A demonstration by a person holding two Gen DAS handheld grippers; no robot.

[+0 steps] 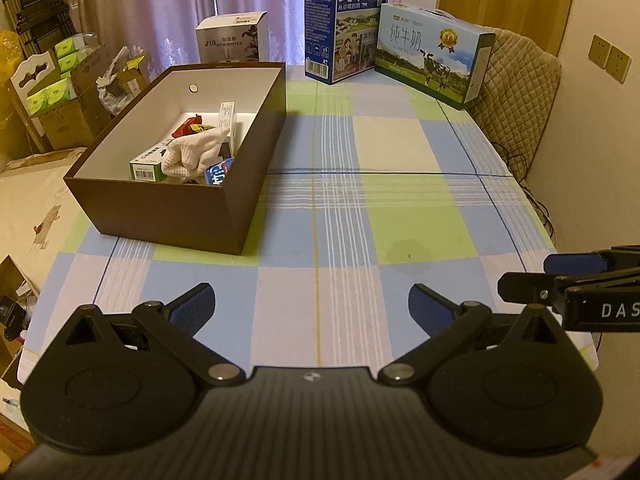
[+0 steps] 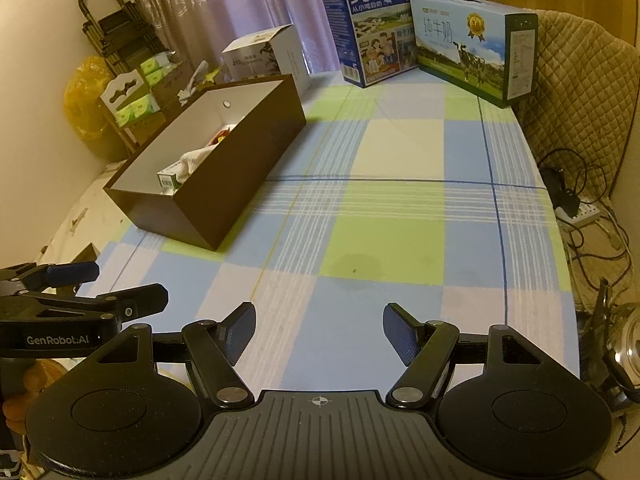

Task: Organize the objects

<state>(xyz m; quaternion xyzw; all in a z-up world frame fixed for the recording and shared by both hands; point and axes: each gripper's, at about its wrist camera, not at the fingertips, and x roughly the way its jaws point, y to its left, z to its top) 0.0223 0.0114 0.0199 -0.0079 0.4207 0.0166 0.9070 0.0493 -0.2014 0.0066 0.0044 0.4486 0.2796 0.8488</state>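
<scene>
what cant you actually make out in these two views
- Floor of the brown box: left wrist view, covered by the white cloth and packets; right wrist view, blocked by its near wall.
- Blue packet: left wrist view, cut off by the box rim.
- Humidifier box: lower half hidden behind the brown box.
- Small print on the blue milk carton: too small.
- Right gripper and left gripper: each cut off by the edge in the other's view.

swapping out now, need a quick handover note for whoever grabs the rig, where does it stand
Left claw: open, empty, over the near table edge.
Right claw: open, empty, beside it.
Brown box sits on the left of the tablecloth; inside are a white cloth, a green carton, a red packet and other small packs.
Done, apparently: no loose small items visible on the cloth.
Left: possibly nothing; two milk cartons stand at the far edge.
</scene>
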